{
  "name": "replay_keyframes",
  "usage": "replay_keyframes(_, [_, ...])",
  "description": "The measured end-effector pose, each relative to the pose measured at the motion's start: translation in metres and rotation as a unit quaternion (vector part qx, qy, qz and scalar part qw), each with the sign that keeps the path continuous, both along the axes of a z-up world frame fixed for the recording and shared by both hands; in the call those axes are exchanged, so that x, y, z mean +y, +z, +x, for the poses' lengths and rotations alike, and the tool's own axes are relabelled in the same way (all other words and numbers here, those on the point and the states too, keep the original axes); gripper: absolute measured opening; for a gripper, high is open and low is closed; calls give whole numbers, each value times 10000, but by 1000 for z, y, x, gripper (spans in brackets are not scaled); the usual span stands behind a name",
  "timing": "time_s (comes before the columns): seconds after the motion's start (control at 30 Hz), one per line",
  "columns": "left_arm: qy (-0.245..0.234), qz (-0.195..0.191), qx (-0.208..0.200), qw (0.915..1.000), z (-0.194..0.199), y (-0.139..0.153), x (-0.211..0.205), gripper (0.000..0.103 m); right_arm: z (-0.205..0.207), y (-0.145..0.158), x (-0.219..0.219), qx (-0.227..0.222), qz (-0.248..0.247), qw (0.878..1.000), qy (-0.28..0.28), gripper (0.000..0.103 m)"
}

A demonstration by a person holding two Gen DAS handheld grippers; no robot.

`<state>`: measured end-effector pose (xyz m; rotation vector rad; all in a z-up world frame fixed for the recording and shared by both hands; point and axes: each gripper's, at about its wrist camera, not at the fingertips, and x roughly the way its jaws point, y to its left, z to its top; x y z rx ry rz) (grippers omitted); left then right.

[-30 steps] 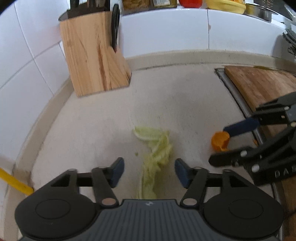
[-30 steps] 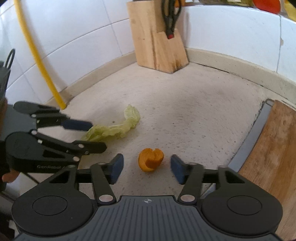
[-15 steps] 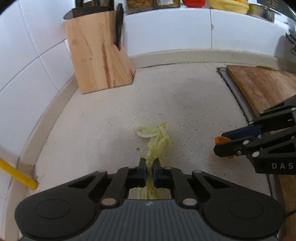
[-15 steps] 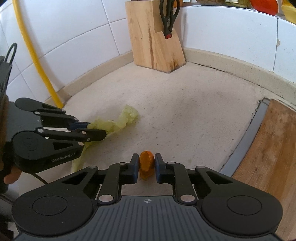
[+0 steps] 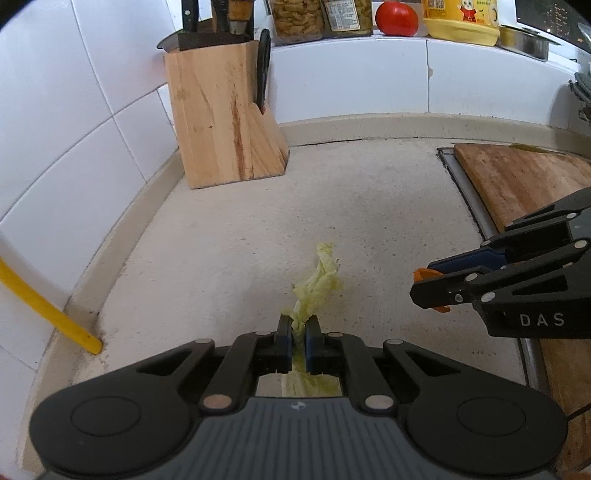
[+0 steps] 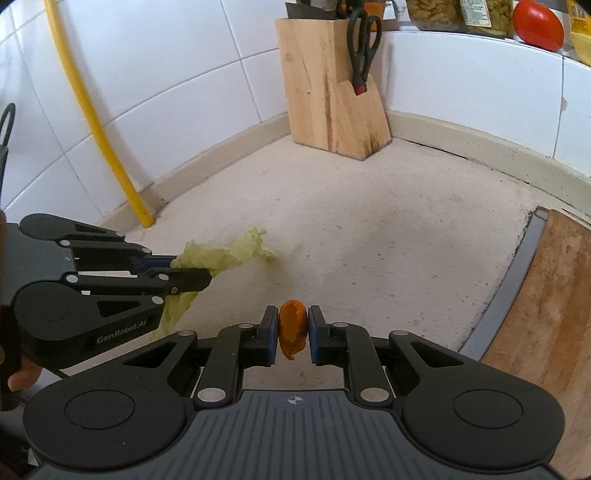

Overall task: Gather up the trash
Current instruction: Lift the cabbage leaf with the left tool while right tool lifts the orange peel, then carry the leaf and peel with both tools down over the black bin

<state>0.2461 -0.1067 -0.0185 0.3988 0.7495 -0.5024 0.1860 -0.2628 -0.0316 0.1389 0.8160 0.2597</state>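
A wooden knife block [image 5: 221,118] stands on the speckled table [image 5: 369,206] in the upper left of the left wrist view, black scissors [image 6: 364,48] slotted in its side. A tomato [image 5: 396,19] and jars [image 5: 297,16] line the ledge at top. A wooden cutting board [image 5: 517,181] lies at right; a yellow pipe [image 6: 92,110] runs down the tiled wall.

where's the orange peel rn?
Clamped in the right gripper, centre-bottom of the right wrist view: the orange peel sits between its blue pads, with the lettuce leaf to its left and the cutting board to its right.
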Motion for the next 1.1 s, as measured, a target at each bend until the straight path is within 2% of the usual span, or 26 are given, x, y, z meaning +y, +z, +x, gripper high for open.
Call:
replay_keyframes(0.6, [471,-78,-212,9986,-21,18,35,3,-6,15,20,-204,129,9993,278,22])
replay_keyframes(1.1, [1003,-149,-265,9945,-39,22,82,3,-1,27,66,-283,127,9970,704,22])
